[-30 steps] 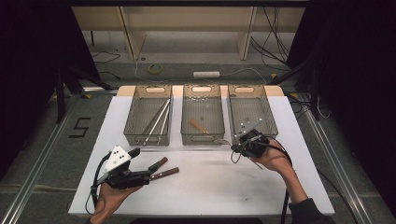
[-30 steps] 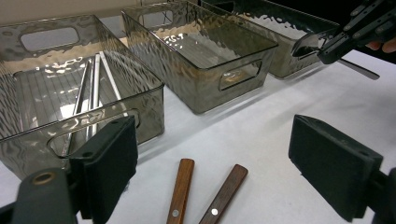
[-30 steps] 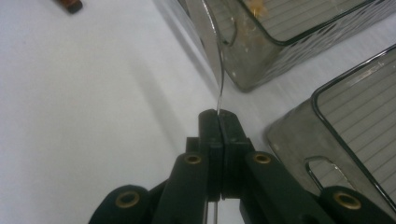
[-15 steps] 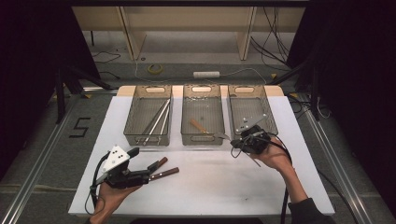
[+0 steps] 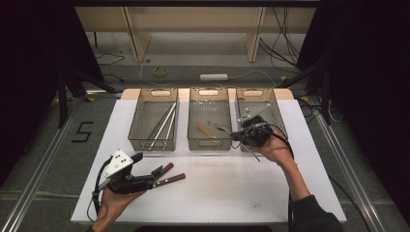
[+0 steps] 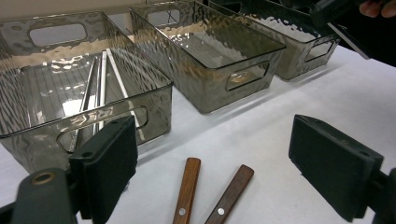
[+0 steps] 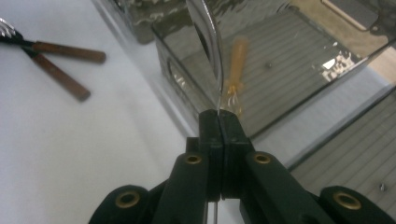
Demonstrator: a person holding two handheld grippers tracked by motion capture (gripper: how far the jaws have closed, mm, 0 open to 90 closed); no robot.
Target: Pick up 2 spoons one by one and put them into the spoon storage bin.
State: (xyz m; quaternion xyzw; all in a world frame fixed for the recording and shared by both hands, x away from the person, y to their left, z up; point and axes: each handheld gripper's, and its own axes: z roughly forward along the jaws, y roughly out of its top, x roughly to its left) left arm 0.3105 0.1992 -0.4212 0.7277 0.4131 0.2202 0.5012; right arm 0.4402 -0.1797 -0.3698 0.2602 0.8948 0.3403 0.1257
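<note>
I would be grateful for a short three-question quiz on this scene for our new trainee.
1. True or false: the left tongs stand open.
2. What do the right tongs grip? A) a wooden-handled utensil B) a thin metal utensil C) nothing
3. How many clear bins stand on the white table?
Key: 1 true; 2 B; 3 three.
</note>
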